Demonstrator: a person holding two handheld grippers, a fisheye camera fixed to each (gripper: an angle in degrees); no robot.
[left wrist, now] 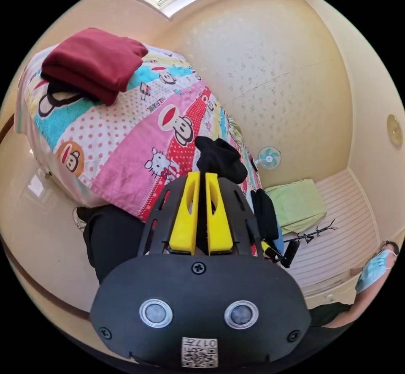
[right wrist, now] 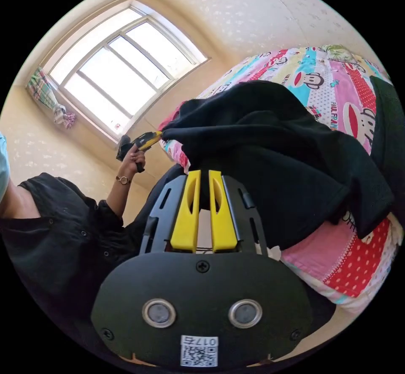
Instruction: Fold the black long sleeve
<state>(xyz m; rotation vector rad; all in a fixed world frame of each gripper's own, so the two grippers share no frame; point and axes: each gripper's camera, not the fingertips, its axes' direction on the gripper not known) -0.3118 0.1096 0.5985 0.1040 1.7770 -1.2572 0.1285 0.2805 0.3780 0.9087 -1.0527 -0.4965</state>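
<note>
In the left gripper view, the left hand-held gripper (left wrist: pixel 201 175) sits at the centre of the frame with its two yellow jaws pressed close together on a bunched corner of the black long sleeve (left wrist: pixel 220 158), which rises as a dark lump just above the jaw tips. Behind it, the bed (left wrist: pixel 126 137) with a bright cartoon-print cover runs from the upper left toward the centre. A folded dark red garment (left wrist: pixel 95 61) lies on the cover in the upper left of the frame. To the right of centre a small fan (left wrist: pixel 268 157) stands by the wall, and a light green cloth (left wrist: pixel 297 205) lies below it.

In the right gripper view, the right hand-held gripper (right wrist: pixel 203 174) is at the centre of the frame, its yellow jaws nearly together and pinching the lower edge of the black long sleeve (right wrist: pixel 278 154). The garment spreads as a wide dark mass across the centre and right of the frame, draped over the edge of the bed (right wrist: pixel 350 260). At left of centre, a hand (right wrist: pixel 133 161) holds the other hand-held gripper (right wrist: pixel 158 135), whose yellow tip meets the left corner of the garment. A large window (right wrist: pixel 122 70) occupies the upper left of the frame.
</note>
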